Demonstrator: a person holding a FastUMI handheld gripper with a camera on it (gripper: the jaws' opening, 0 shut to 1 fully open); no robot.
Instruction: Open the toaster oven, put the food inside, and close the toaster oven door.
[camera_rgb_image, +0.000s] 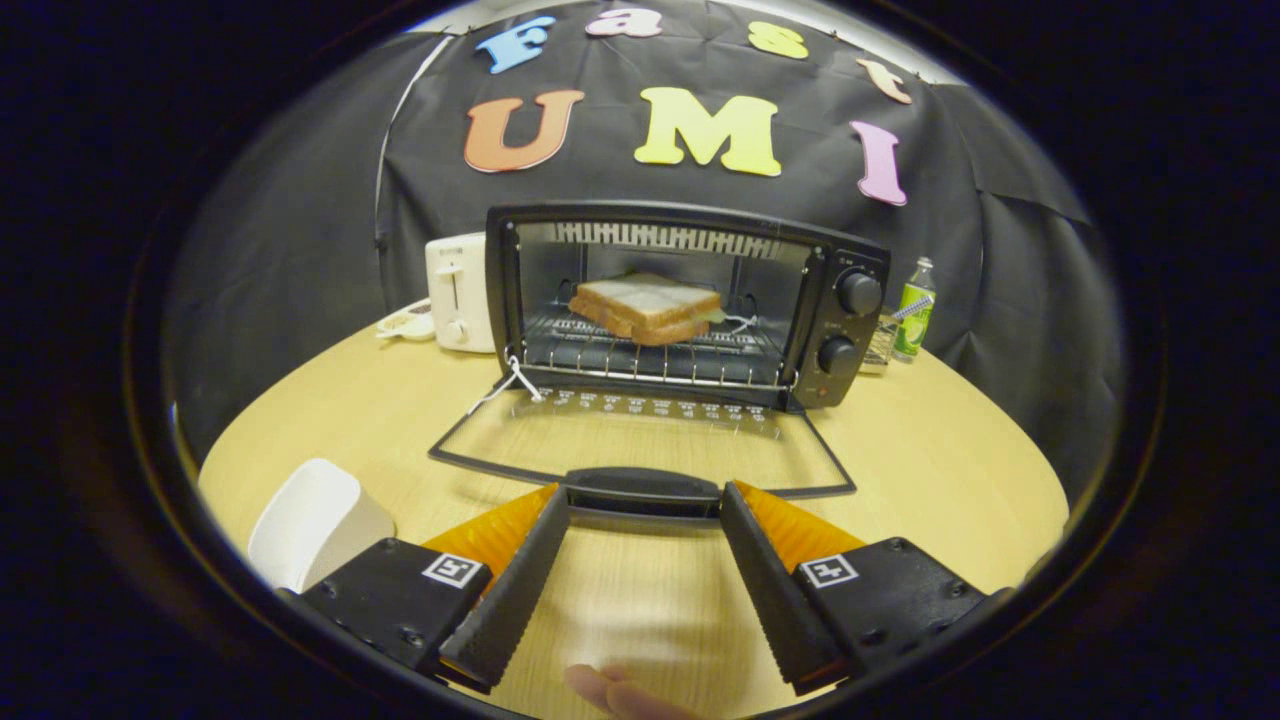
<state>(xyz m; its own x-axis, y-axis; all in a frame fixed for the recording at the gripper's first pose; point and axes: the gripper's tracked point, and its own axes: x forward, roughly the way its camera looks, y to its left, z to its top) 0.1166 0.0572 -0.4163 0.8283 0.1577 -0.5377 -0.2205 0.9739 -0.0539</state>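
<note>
The counter (950, 470) carries the oven (850, 330), its door (640, 455) folded flat toward the gripper (643, 500). The gripper is spread wide, holding nothing, its tips at either end of the door handle (640, 490). The sandwich (648, 308) lies on the oven rack. A white toaster (457, 292) stands beside the oven.

We cannot tell whether the gripper (644, 500) touches the door handle (642, 492), since its fingertips (556, 497) meet the handle's ends right where contact would show. Beyond them, the toaster oven (686, 305) hides part of the white toaster (459, 292) and the bottle (913, 309). The plate (408, 323) is too small to read. Left of the fingers, the white container (315, 522) is cut off.
</note>
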